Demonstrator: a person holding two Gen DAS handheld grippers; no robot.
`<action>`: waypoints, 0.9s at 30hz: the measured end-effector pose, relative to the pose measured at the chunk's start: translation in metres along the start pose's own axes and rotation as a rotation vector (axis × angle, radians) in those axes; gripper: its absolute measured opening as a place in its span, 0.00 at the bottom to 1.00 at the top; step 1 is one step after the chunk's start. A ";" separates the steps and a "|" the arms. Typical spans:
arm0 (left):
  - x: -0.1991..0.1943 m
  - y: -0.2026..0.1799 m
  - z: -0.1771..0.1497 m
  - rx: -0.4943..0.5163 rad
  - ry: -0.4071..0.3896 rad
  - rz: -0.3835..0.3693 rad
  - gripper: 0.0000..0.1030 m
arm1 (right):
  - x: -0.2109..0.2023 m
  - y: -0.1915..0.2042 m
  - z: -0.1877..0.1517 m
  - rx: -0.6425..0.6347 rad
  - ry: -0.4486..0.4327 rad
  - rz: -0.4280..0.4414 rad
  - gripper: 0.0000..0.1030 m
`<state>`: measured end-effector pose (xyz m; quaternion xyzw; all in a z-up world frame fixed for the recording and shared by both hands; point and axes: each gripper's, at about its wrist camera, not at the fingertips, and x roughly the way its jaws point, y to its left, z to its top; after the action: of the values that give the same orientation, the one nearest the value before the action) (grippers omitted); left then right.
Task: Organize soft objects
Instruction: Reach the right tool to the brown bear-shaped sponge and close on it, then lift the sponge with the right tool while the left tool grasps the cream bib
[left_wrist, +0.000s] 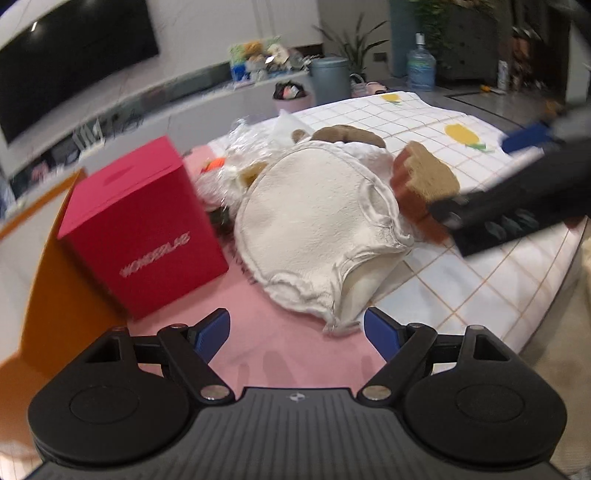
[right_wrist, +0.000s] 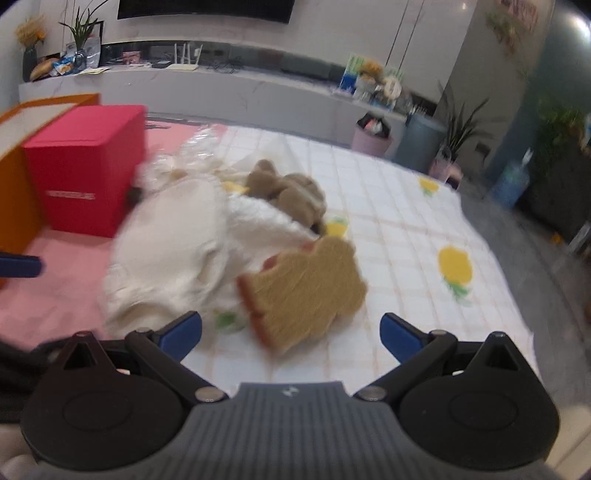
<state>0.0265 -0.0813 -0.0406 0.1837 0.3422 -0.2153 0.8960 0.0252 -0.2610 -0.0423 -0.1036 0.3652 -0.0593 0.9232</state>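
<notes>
Left wrist view: the left hand-held gripper (left_wrist: 297, 334) sits at six o'clock with its blue-tipped fingers spread apart and nothing between them. Just ahead, toward twelve o'clock, lies a cream-white terry cloth piece with a stitched rim (left_wrist: 314, 229), crumpled, resting partly on a pink mat (left_wrist: 288, 354) and partly on a white quilted cover with an orange grid and yellow pineapple prints (left_wrist: 461, 273). At ten o'clock stands a red cube-shaped cardboard box with pale lettering (left_wrist: 144, 229), with an orange open box (left_wrist: 55, 291) beside it at nine o'clock. At two o'clock a soft plush slice of toast, tan with a reddish-brown crust (left_wrist: 424, 177), touches the cloth's edge; the other gripper's dark body reaches in next to it. Behind the cloth are a brown plush toy (left_wrist: 351, 134) and crinkled clear plastic wrapping (left_wrist: 247, 144). In the right wrist view, the right hand-held gripper (right_wrist: 291, 334) is likewise spread wide and empty, with the toast plush directly ahead at twelve o'clock, close to the fingers but not between them. The picture is blurred. Judging by this, the sorting has barely begun: every soft item sits loose in one heap, none visibly placed in a box, and all remain to be picked up.
</notes>
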 end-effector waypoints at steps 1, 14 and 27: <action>0.003 -0.003 -0.002 0.021 -0.018 -0.007 0.94 | 0.009 0.000 0.000 -0.004 -0.013 -0.013 0.98; 0.023 -0.022 -0.013 0.134 -0.078 -0.052 0.94 | 0.064 0.038 -0.014 -0.164 -0.031 -0.210 0.98; 0.031 -0.011 -0.017 0.084 -0.065 -0.078 0.94 | 0.047 0.025 -0.017 -0.127 -0.101 -0.163 0.45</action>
<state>0.0325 -0.0904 -0.0761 0.2008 0.3105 -0.2701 0.8890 0.0484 -0.2475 -0.0916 -0.1944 0.3117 -0.1057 0.9240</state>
